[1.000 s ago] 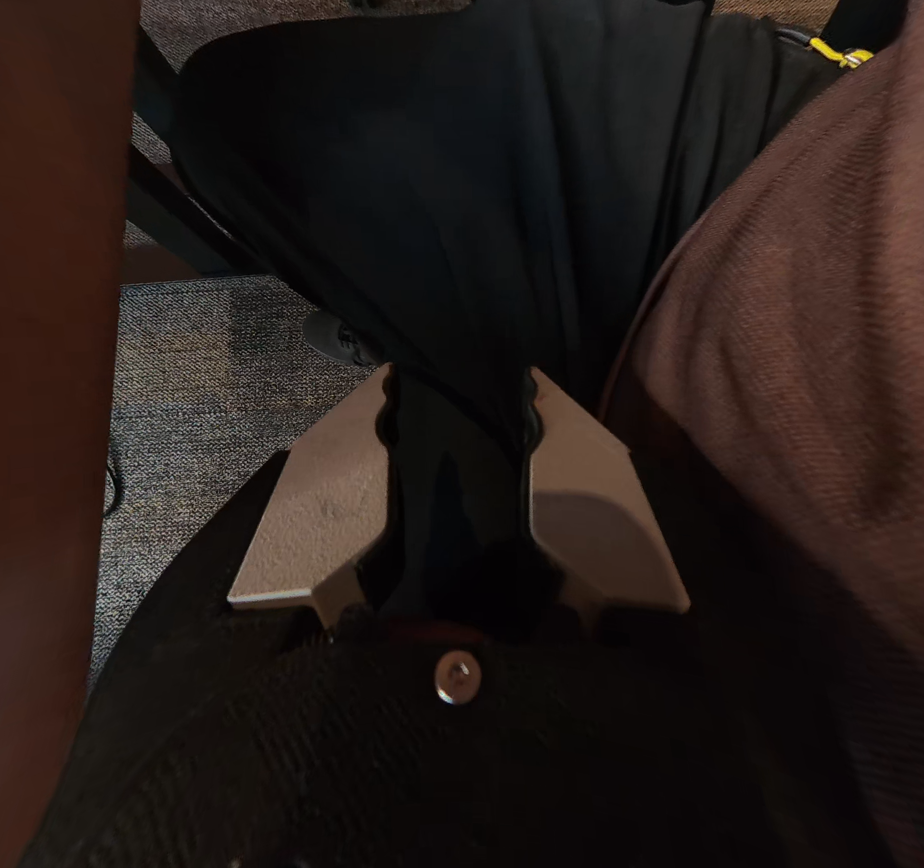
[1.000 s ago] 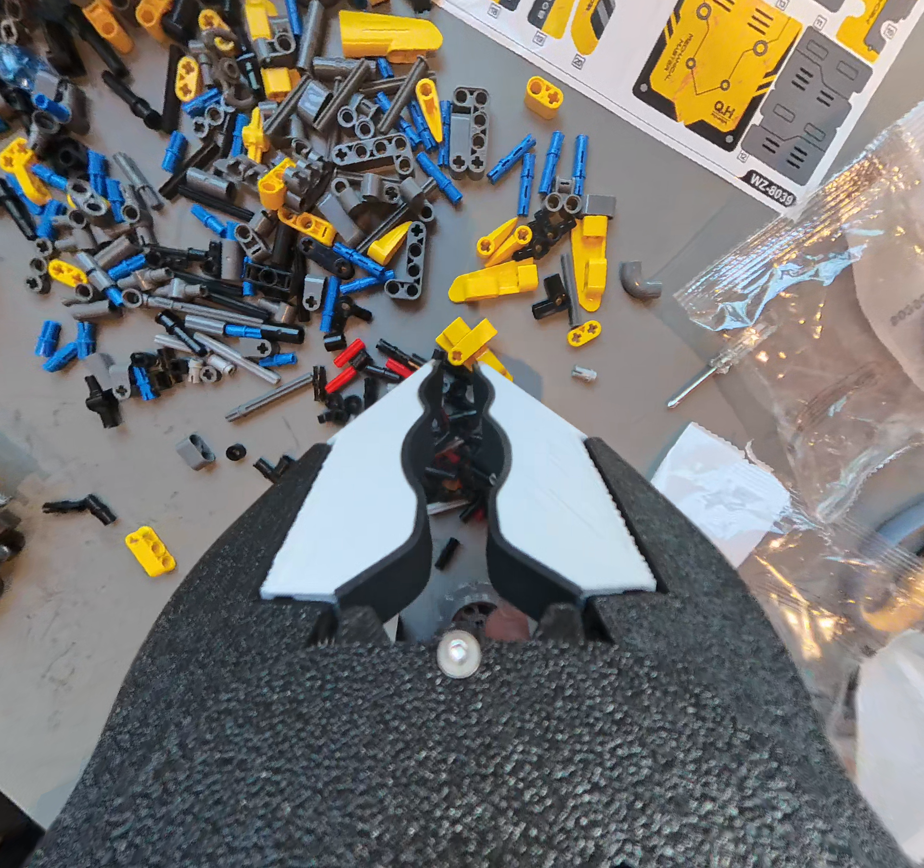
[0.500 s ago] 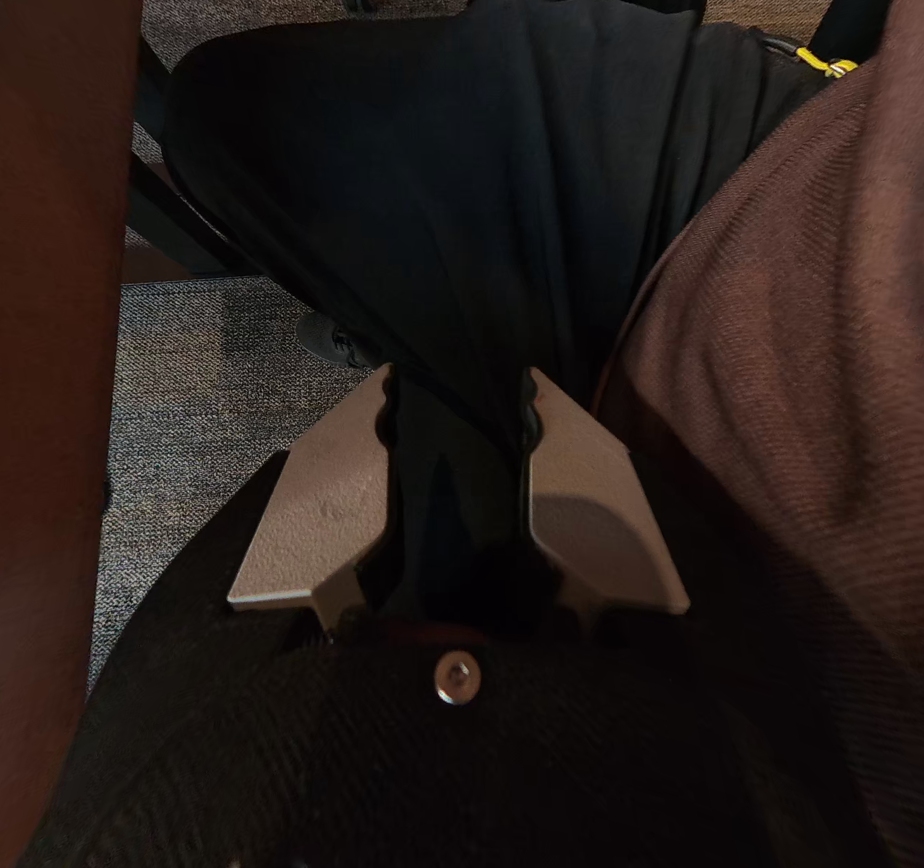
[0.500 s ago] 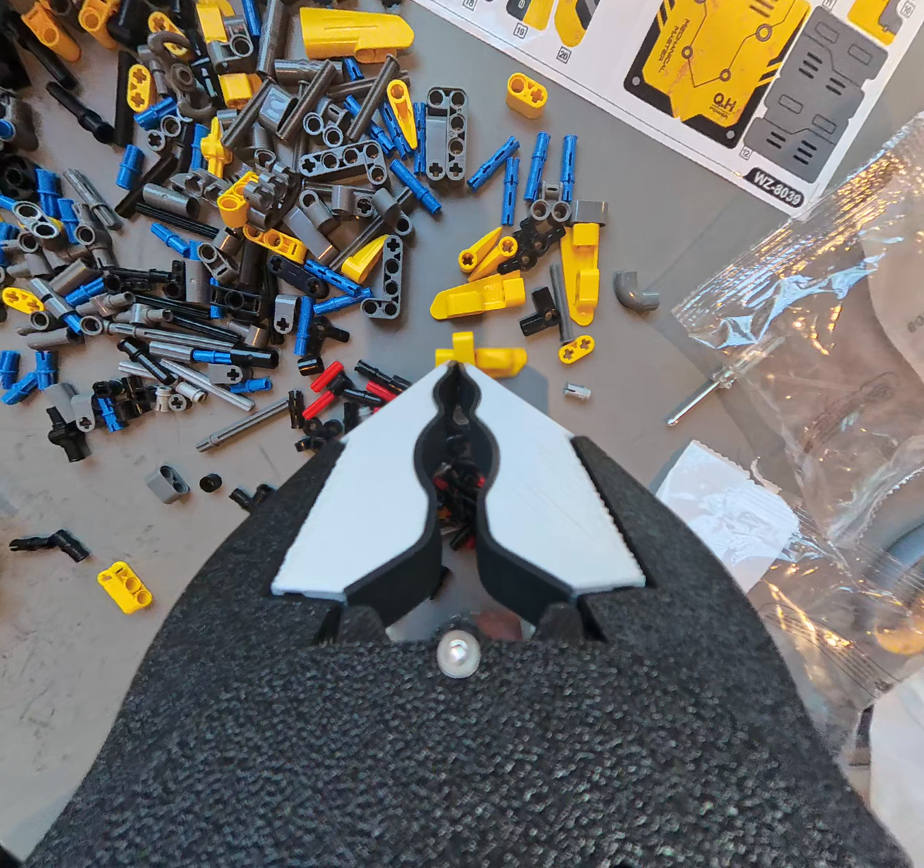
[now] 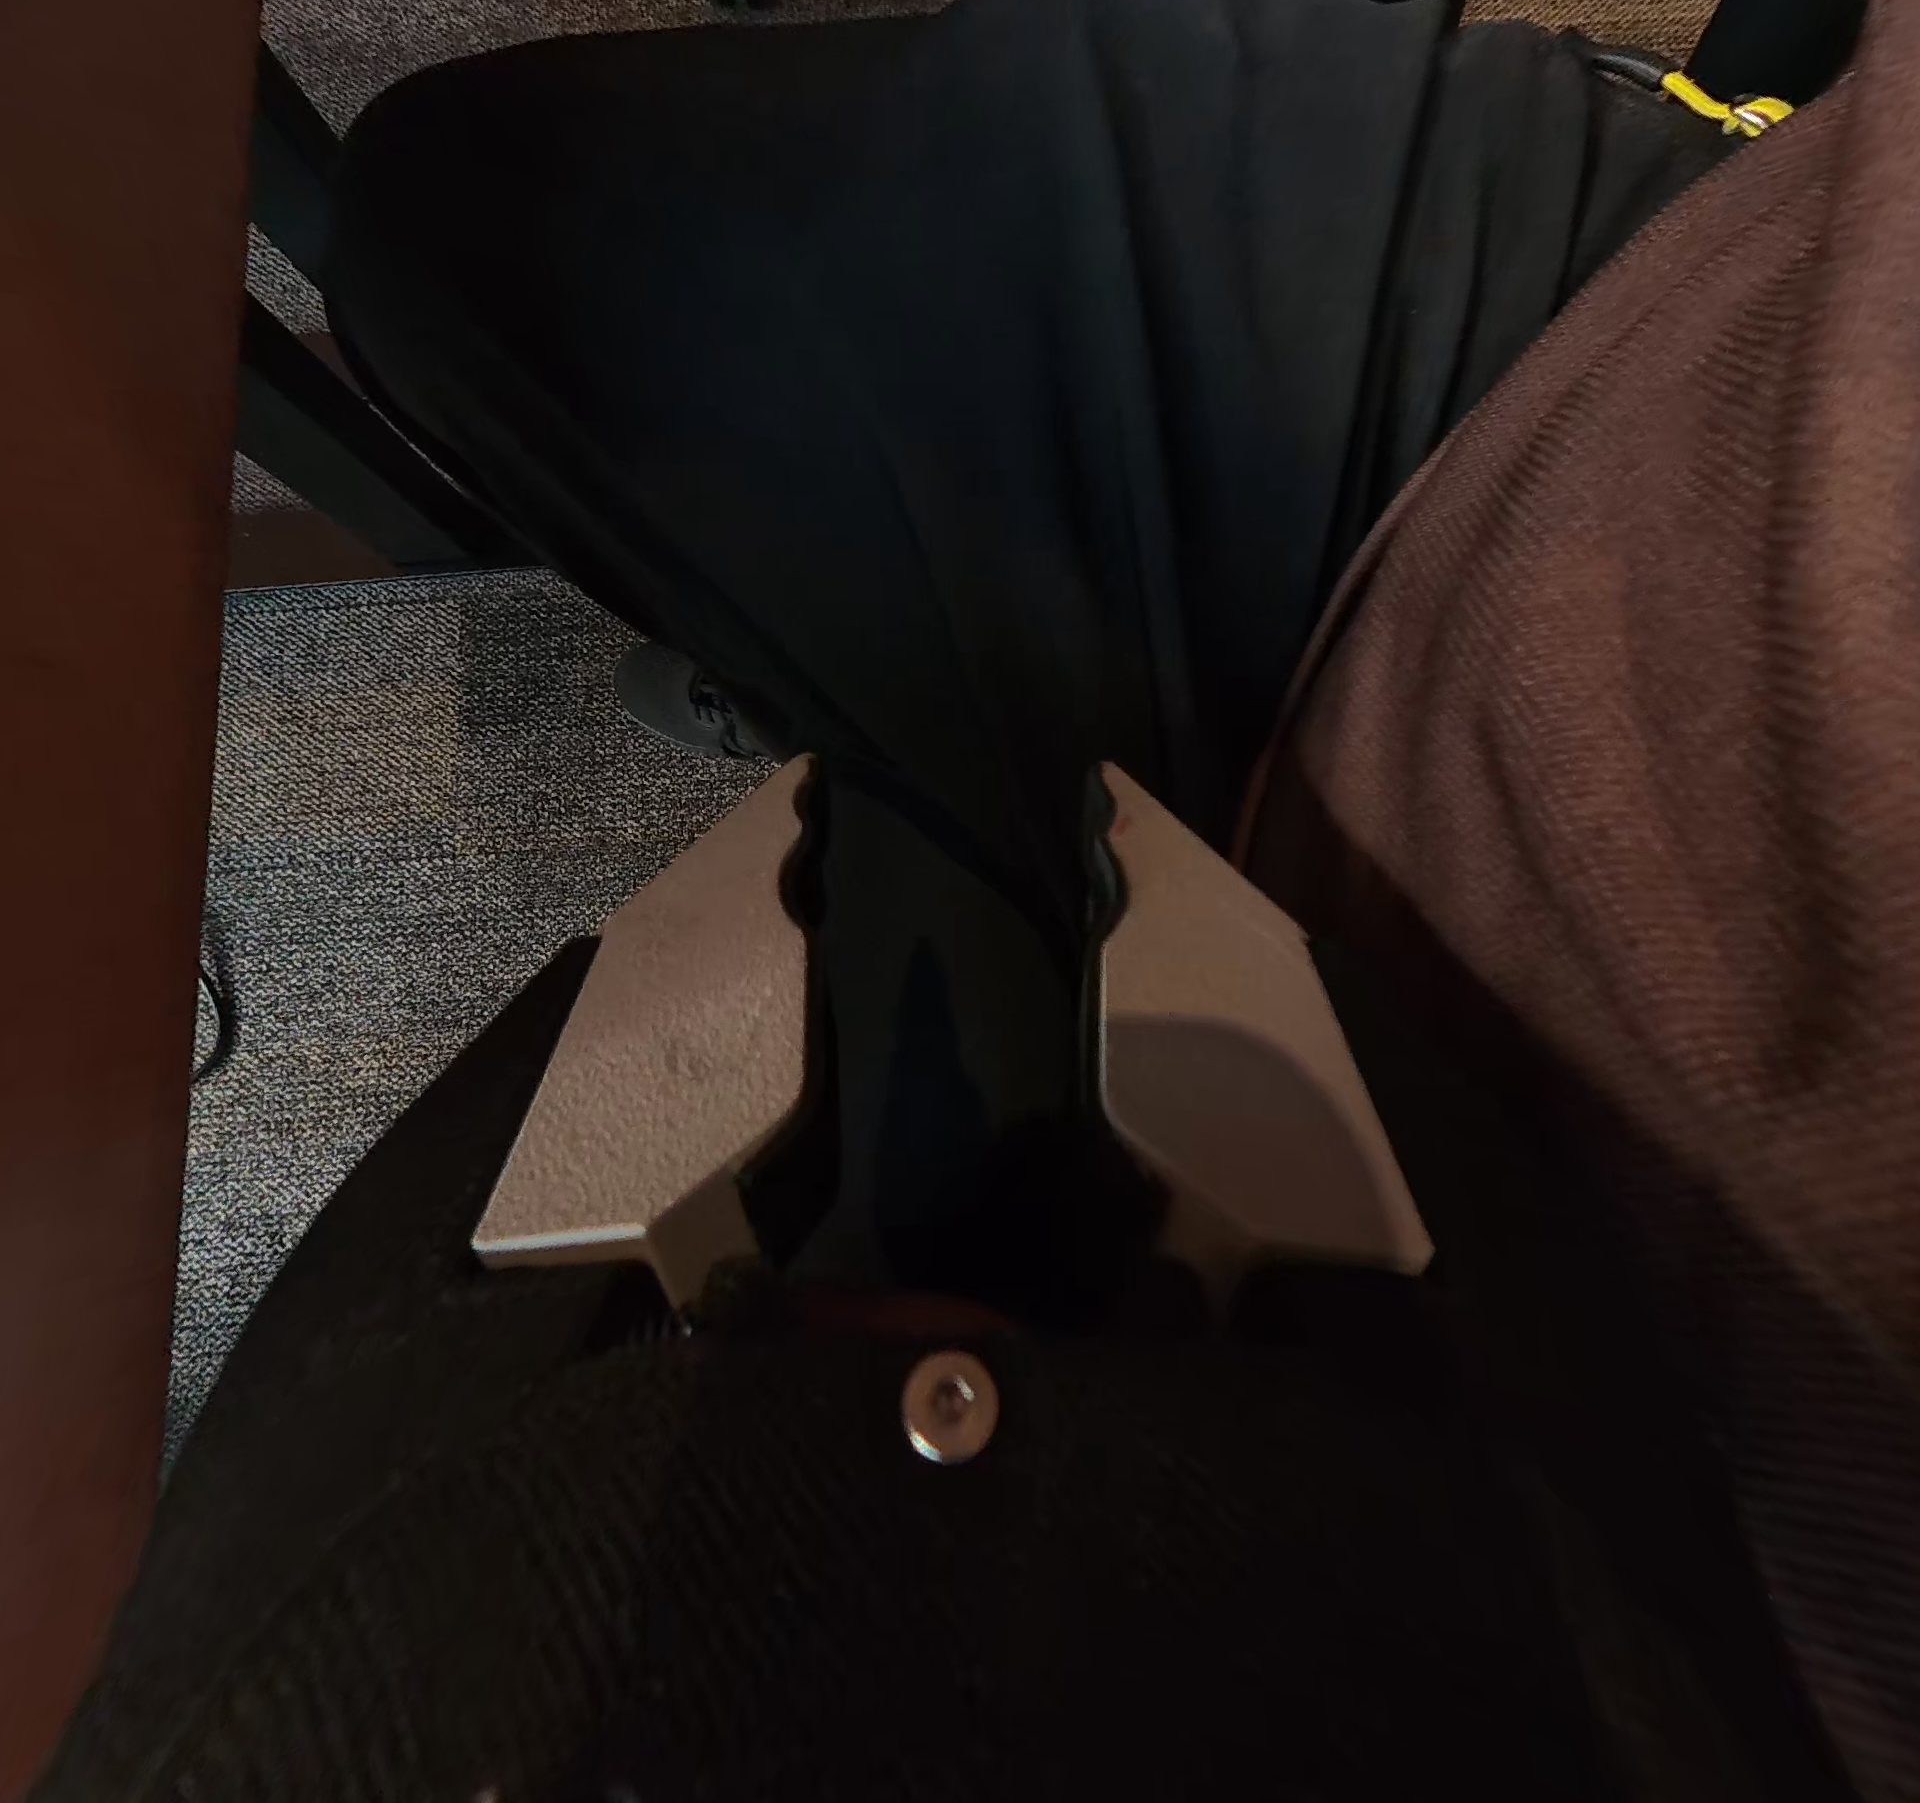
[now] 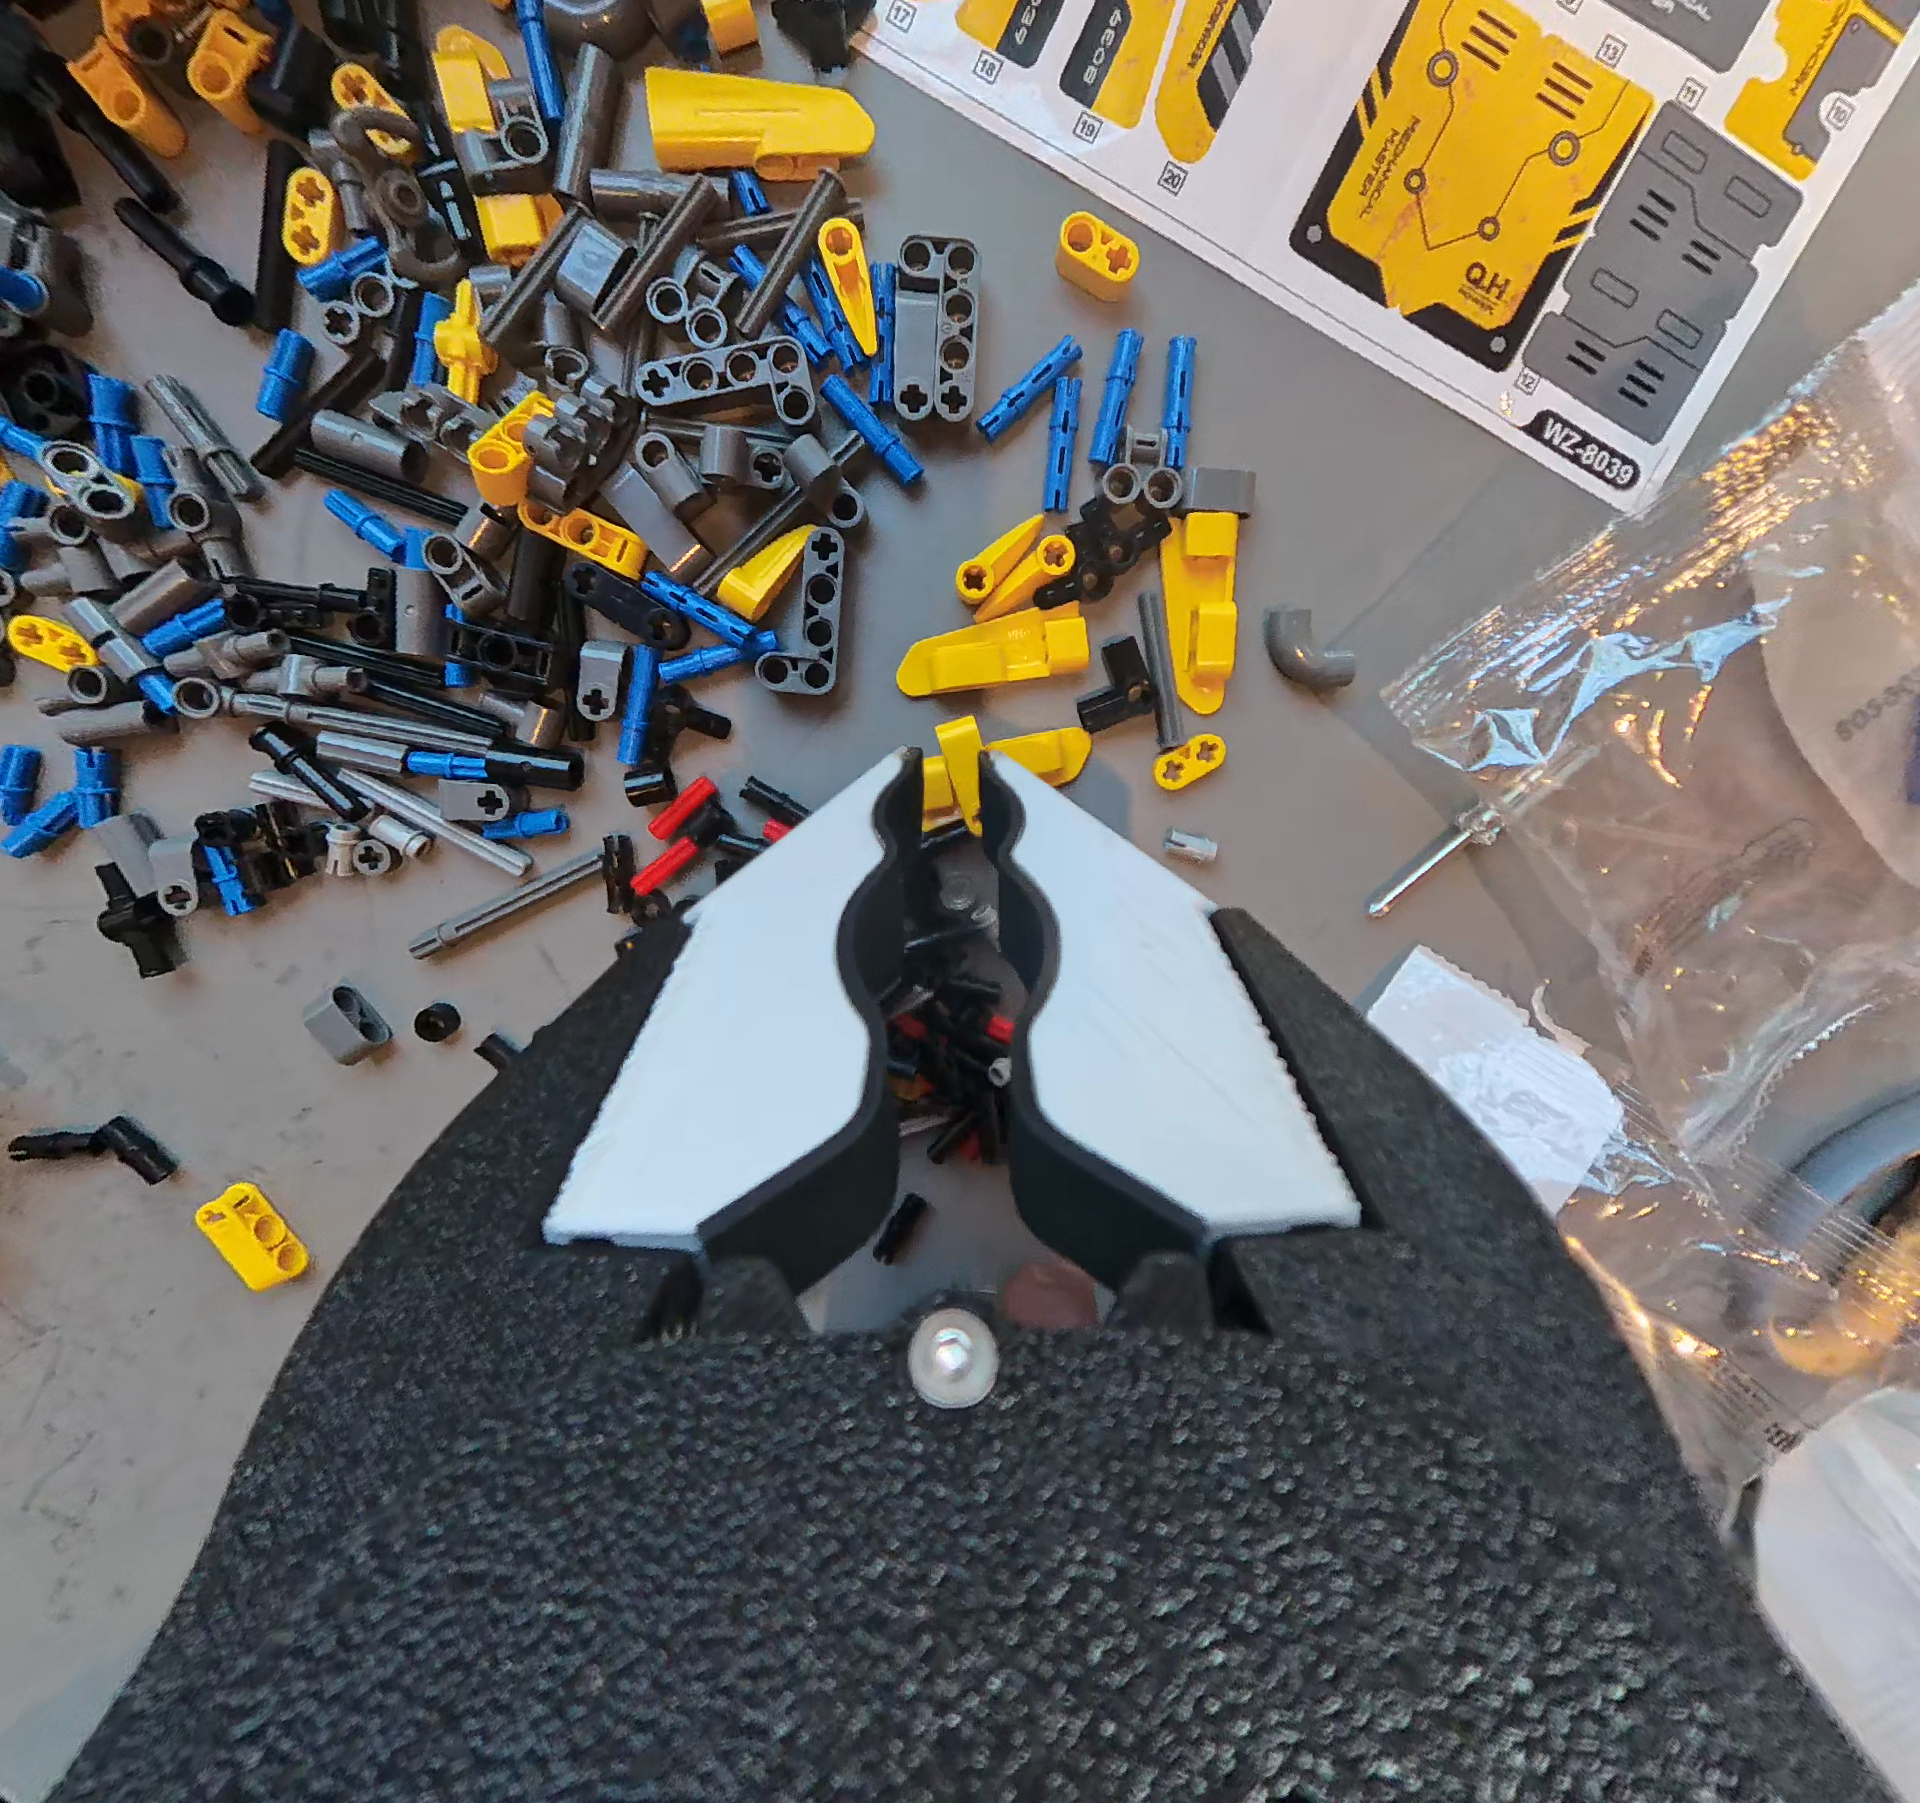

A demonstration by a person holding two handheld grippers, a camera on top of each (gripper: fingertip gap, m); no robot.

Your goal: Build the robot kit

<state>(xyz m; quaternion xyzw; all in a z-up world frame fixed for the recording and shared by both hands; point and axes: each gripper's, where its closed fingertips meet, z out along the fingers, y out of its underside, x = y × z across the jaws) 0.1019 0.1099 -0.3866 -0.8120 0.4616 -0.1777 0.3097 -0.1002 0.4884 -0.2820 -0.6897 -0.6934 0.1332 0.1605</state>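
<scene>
The left gripper (image 5: 951, 782) hangs below the table, jaws apart and empty, over dark trousers (image 5: 883, 382) and carpet (image 5: 395, 818). The right gripper (image 6: 948, 764) pinches a yellow piece (image 6: 958, 747) between nearly closed tips, above the grey table (image 6: 208, 1047), with scattered bricks (image 6: 582, 465) left and a plastic bag (image 6: 1683, 766) right.

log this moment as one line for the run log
left gripper: open, empty, below table over dark trousers | right gripper: shut on small yellow brick piece, above scattered parts pile on grey table
</scene>
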